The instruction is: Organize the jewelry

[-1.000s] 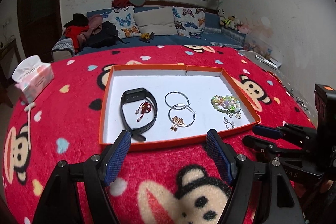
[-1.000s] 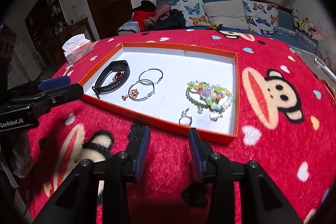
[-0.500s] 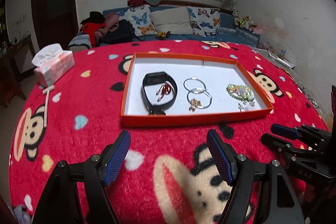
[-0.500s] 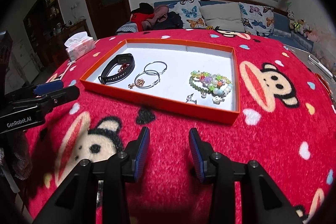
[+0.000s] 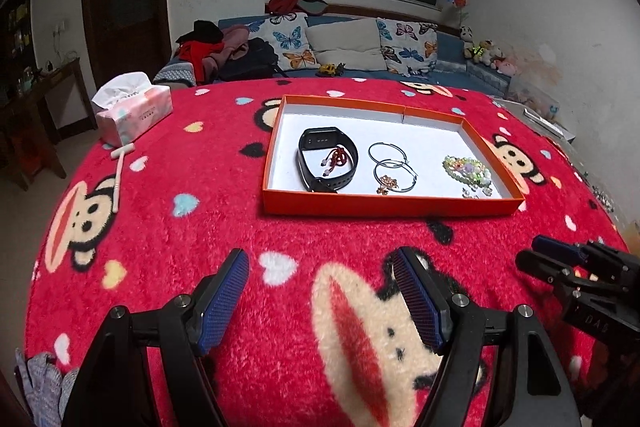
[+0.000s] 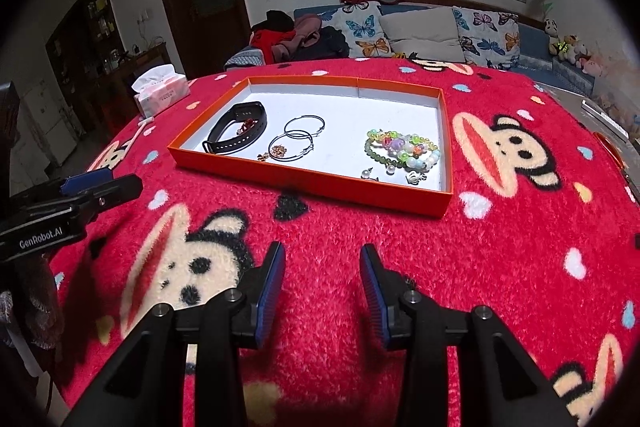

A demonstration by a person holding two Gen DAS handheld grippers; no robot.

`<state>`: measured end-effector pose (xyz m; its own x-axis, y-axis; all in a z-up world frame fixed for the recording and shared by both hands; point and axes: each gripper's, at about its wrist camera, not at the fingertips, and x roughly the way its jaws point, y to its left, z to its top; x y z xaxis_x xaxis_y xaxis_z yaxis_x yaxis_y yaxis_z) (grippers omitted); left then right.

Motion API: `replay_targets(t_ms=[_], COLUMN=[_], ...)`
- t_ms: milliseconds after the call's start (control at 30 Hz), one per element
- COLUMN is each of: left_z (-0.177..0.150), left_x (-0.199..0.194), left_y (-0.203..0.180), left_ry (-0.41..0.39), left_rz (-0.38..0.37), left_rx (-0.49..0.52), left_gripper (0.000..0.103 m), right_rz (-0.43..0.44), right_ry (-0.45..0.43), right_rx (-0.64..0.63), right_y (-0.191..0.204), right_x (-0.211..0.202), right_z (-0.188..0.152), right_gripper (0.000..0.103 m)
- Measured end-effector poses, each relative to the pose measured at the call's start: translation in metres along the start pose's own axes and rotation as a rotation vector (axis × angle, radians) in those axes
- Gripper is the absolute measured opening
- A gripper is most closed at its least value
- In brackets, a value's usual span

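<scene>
Covering the whole table is a red fleece blanket (image 5: 224, 239) printed with cartoon monkey faces and small hearts, and every other thing sits on it. Beyond the table's far edge runs a blue sofa (image 5: 452, 65) with butterfly cushions and a heap of clothes at its left end. Near the middle of the blanket, toward the far edge, lies a shallow orange tray (image 5: 384, 206) with a white floor (image 6: 348, 107). A pink tissue pack (image 5: 134, 111) stands near the far left corner of the table, with a thin pale stick (image 5: 117, 183) lying just in front of it. Inside the tray, a black watch band (image 5: 326, 159) rests in the left part, curled into a loop, and a small red beaded charm (image 5: 337, 159) lies within that loop. Two thin silver hoop earrings (image 5: 392, 165) overlap each other near the tray's middle, and a small gold-toned charm (image 5: 386, 182) touches the nearer hoop close to the tray's front wall. A cluster of pale green and pastel bead bracelets (image 6: 402, 148) lies in the right part, with a few tiny earrings or rings (image 6: 400, 174) between it and the front right corner. The left gripper (image 5: 322, 301) hovers over the blanket in front of the tray, jaws wide apart with nothing between them. The right gripper (image 6: 322, 291) hovers beside it, also short of the tray, its jaws parted more narrowly and likewise empty.
</scene>
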<state>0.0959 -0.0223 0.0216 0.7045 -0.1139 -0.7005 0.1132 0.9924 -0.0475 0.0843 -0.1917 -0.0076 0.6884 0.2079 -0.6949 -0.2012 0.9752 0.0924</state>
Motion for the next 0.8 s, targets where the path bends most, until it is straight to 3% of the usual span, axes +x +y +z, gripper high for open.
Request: replay_targets(t_ms=[433,800], left_z=[-0.026,-0.032], left_x=[-0.013,-0.028], left_y=[0.002,-0.008], left_ry=[0.025,-0.008], left_rz=[0.018,0.035], left_rx=[-0.016,0.006], left_gripper=[0.079,0.079], right_rz=[-0.005,0.0], right_ry=[-0.008,-0.02], right_rx=[0.016,0.005], right_y=[0.002,0.008], right_x=[-0.014,-0.022], right_z=[-0.007,-0.012], right_gripper=[0.043,0.043])
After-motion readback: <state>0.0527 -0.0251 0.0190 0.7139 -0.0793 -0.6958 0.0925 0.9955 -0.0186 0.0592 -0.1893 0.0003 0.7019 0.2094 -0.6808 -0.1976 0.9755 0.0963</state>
